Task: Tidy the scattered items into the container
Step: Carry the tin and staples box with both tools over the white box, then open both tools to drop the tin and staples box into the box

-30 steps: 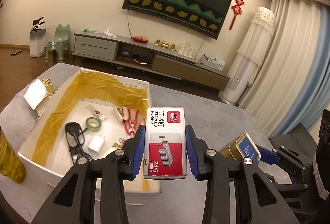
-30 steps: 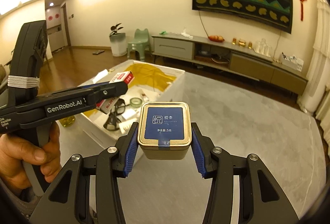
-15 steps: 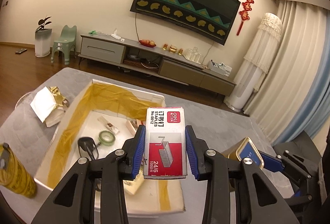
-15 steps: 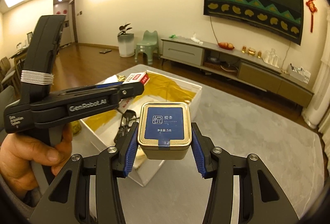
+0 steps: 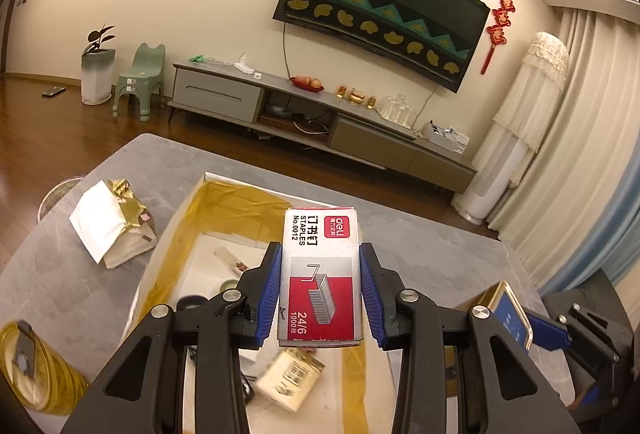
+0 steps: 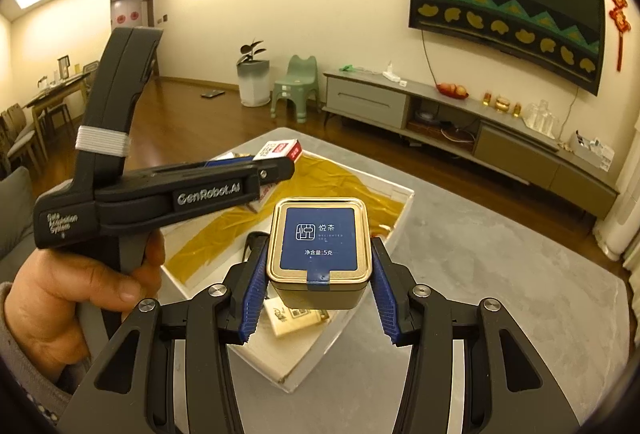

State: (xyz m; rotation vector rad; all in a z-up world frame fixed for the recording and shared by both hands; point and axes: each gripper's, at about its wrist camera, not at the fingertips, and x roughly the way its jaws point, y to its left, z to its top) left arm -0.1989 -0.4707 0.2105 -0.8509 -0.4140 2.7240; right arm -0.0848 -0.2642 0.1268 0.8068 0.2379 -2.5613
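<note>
Several small items in box point(image 5: 168, 230)

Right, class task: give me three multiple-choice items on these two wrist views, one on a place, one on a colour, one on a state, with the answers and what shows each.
1. Where is the staples box?
A. between the left tongs, above the white box
B. on the table
C. on the floor

2. What colour is the tea tin lid label?
A. red
B. blue
C. green

3. What state are the right tongs in?
A. open, holding nothing
B. shut on the tea tin
C. out of sight

Answers:
1 A: both blue pads press its sides, container below.
2 B: blue panel inside a gold rim.
3 B: pads clamp the tin's sides.
</note>
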